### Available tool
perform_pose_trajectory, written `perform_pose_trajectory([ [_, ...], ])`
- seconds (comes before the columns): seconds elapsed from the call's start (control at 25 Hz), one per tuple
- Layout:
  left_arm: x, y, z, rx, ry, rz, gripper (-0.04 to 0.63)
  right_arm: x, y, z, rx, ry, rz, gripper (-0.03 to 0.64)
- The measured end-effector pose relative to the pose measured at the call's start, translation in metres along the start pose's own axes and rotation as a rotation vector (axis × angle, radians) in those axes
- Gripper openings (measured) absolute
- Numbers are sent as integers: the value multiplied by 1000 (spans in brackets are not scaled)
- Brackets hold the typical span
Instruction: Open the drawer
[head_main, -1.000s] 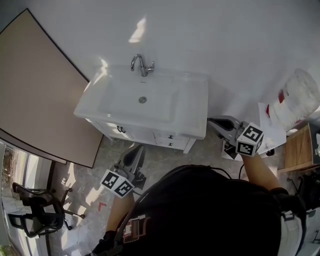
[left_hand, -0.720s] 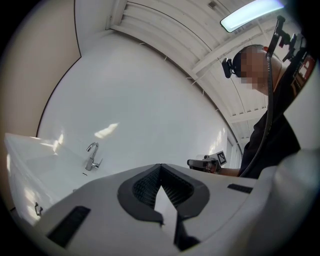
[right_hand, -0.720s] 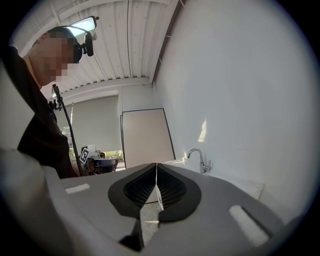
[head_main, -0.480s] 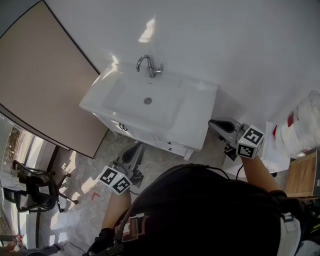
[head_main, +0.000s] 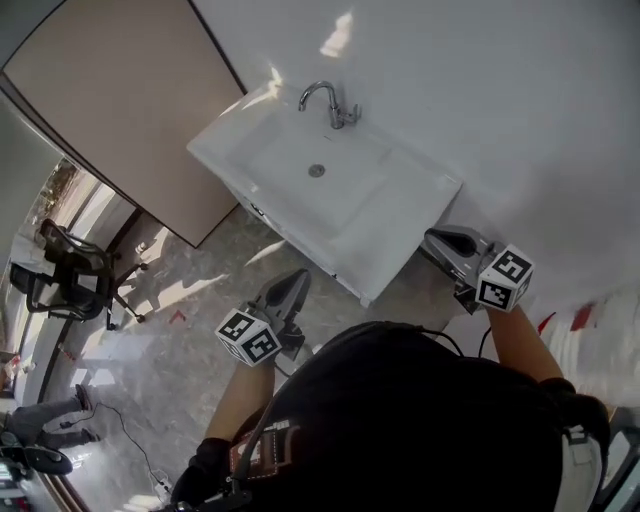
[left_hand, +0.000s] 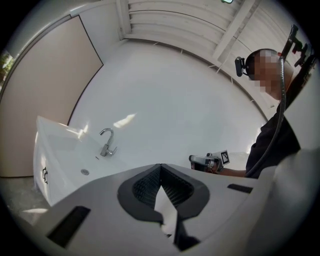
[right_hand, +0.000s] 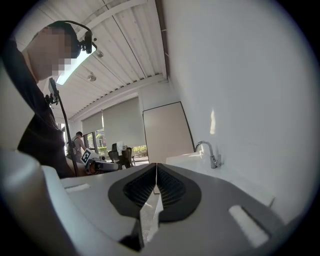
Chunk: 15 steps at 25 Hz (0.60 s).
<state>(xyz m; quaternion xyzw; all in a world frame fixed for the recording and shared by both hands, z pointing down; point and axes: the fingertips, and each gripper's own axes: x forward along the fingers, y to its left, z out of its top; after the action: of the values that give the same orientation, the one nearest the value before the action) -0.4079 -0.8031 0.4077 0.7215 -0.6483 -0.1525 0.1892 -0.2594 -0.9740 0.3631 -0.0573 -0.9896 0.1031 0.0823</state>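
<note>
White wooden vanity drawer cabinet (left_hand: 41, 161) under white ceramic sink (head_main: 335, 195), grey left gripper (head_main: 296, 282) jaws pressed together, empty, near its front, grey right gripper (head_main: 433, 239) likewise, beside its end, neither touching.

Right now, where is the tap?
In the head view, the tap stands top centre, at the back edge of the white sink, against the wall.

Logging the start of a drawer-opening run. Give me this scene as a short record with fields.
left gripper: shut, nothing between the jaws, clear of the vanity
right gripper: shut, empty, near the vanity's right end
vanity: white, against the wall, basin with faucet
dark pull: on the vanity's front, untouched
drawers: fronts barely in view; none seen pulled out
surroundings: brown panel left of the vanity; office chair
</note>
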Motion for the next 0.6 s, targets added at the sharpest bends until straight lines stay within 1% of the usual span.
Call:
perform_pose_trajectory([
  [0.16, -5, -2, -32, -14, 31, 106, 2, 21, 0, -14, 15, 37, 124, 6],
  [0.32, -14, 8, -50, -5, 52, 175, 2, 53, 8, -28, 18, 73, 208, 6],
  [0.44, -25, 20, -64, -11, 82, 184, 2, 75, 28, -39, 13, 97, 242, 6],
  [0.6, -44, 41, -87, -39, 130, 158, 2, 96, 64, -57, 9, 136, 249, 6],
])
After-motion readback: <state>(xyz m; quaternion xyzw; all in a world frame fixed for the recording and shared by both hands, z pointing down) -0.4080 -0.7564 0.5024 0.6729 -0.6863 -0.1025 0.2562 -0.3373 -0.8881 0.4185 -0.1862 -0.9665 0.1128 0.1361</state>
